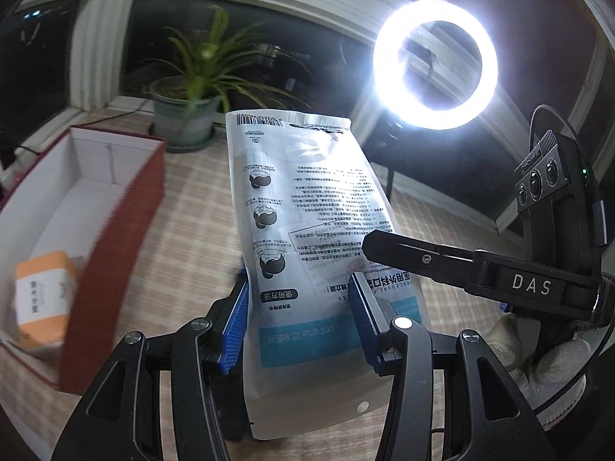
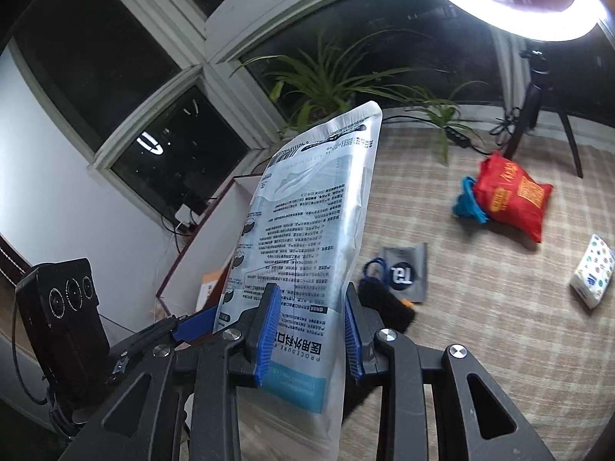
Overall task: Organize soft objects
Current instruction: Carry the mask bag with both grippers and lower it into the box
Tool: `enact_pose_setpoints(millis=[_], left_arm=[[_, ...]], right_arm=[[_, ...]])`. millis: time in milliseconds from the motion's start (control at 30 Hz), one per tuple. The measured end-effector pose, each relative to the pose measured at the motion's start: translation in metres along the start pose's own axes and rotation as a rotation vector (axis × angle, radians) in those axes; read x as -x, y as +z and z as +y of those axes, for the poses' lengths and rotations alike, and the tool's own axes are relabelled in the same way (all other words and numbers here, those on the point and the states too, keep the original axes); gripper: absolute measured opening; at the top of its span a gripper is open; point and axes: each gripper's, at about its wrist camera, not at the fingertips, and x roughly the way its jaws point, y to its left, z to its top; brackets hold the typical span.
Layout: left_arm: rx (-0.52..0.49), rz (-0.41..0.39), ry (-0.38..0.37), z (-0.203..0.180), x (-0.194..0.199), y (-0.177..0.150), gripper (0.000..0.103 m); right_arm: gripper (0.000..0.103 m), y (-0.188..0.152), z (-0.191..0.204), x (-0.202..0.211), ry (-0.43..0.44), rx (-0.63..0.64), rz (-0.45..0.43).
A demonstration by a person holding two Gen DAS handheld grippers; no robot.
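Observation:
A white and blue face-mask pack (image 1: 303, 238) is held in the air between both grippers. My left gripper (image 1: 298, 307) is shut on its lower part, blue pads against both sides. My right gripper (image 2: 311, 326) is also shut on the same pack (image 2: 307, 230), and its black finger (image 1: 423, 259) reaches in from the right in the left wrist view. An open red box (image 1: 115, 230) with a white inside stands at the left, with an orange and white packet (image 1: 44, 299) inside. The left gripper's blue pad (image 2: 194, 326) shows at the left in the right wrist view.
On the checked tablecloth (image 2: 499, 326) lie a red bag (image 2: 515, 196) on a blue item (image 2: 467, 201), a grey pouch (image 2: 405, 272), a black item with a blue loop (image 2: 384, 301) and a tissue pack (image 2: 592, 271). A potted plant (image 1: 192, 107), a ring light (image 1: 434, 63) and its tripod (image 2: 538, 96) stand at the back.

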Motion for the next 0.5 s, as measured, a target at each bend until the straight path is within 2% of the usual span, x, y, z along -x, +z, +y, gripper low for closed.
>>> enact_pose_setpoints(millis=[500], left_arm=[[0.089, -0.067, 0.078, 0.099, 0.061, 0.02, 0.048]], right_arm=[[0.029, 0.014, 0.098, -0.072, 0.08, 0.055, 0.046]])
